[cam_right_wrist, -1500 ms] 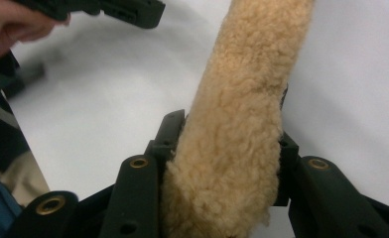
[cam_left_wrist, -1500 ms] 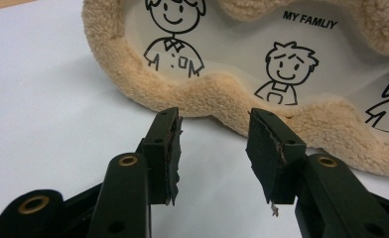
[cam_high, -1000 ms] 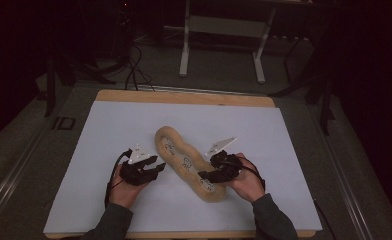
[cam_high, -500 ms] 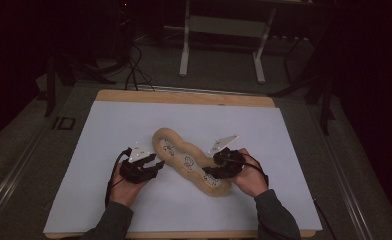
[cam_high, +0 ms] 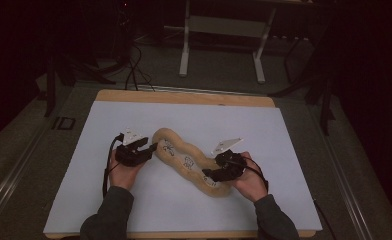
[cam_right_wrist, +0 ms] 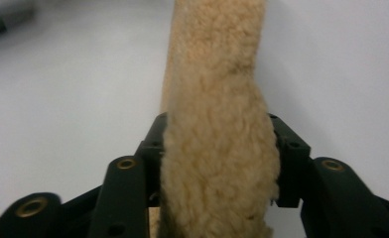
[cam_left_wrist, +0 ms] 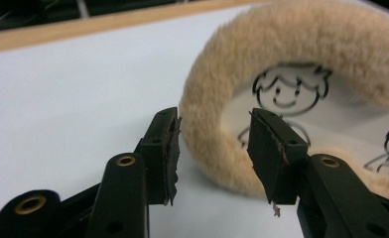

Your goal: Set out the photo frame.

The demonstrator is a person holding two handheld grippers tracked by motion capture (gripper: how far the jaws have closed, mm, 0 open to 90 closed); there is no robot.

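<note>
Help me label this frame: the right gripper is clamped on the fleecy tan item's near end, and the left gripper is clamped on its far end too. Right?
Not quite. The right gripper is shut on the fleecy tan item, but the left gripper is not clamped: the left gripper view shows its jaws apart, straddling the fleecy edge at the far end without closing on it.

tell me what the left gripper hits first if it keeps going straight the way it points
Most likely the fuzzy tan rim of the slipper insole. The left gripper has its jaws open with that rim just ahead between them, though the exact gap is hard to judge.
</note>
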